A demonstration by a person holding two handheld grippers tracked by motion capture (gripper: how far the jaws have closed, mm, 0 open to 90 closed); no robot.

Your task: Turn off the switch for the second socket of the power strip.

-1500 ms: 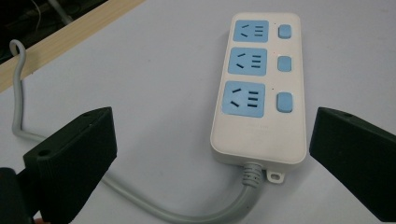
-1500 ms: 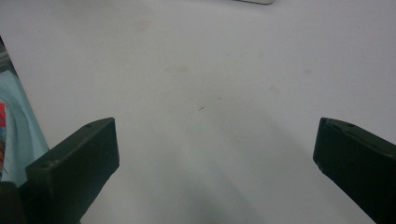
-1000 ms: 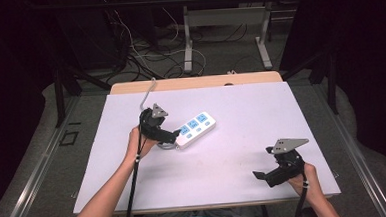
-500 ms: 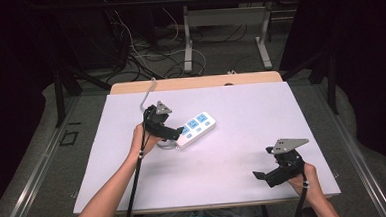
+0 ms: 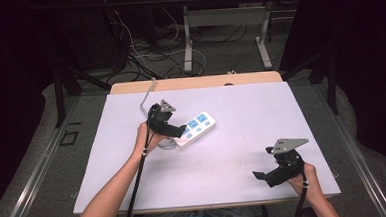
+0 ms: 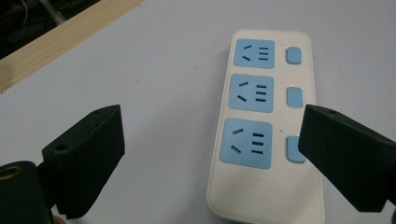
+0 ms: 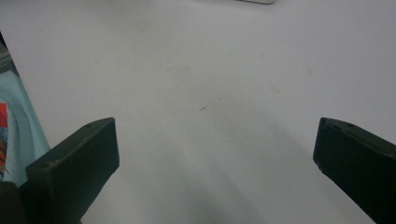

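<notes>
On the white table, the left gripper sits at about ten o'clock from the middle, held by the person's left hand. Its jaws are spread wide, released, holding nothing. Just past them lies a white power strip with three blue sockets and a blue switch beside each; it lies flat, its near end between the spread jaws, touching neither. A grey cord runs from it toward eleven o'clock. At about four o'clock, well apart, the right gripper hangs over bare tabletop, jaws likewise spread and empty.
</notes>
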